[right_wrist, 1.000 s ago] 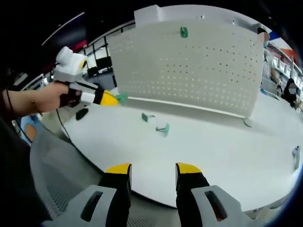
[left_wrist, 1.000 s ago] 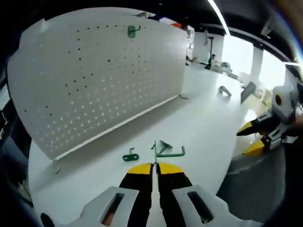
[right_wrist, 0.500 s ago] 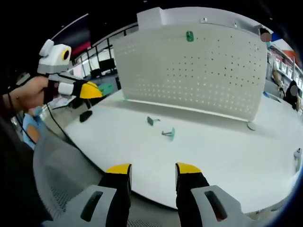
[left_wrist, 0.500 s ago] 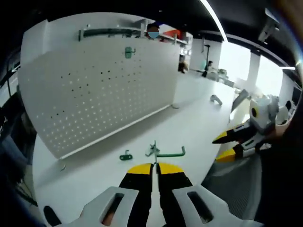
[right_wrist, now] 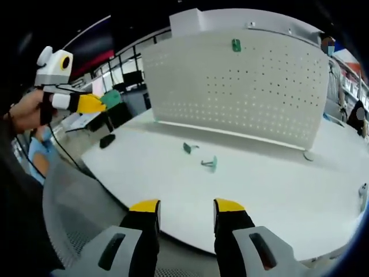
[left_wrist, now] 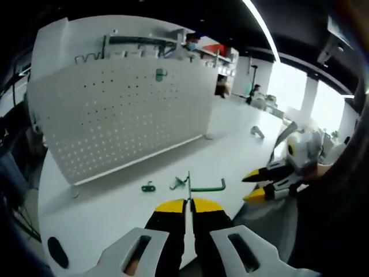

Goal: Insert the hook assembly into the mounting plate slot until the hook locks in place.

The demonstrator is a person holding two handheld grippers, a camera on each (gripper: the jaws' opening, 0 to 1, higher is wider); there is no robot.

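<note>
My left gripper is shut on a green hook assembly, whose thin rod juts to the right of the jaws. The right gripper view has that same gripper raised at the far left, off the table's edge, with the green piece at its tip. A white pegboard stands upright on the table, with one green mount high on it. Two small green parts lie on the tabletop in front of it. My right gripper is open and holds nothing, near the table's front edge.
The white round table carries a small black object near its left edge and a metal bracket further along. The pegboard rests on a round foot. A hand holds the left gripper. Office desks stand behind.
The left gripper, still shut on the hook assembly, has drawn back and up from the table, further from the pegboard. The right gripper stays open and has hardly shifted.
</note>
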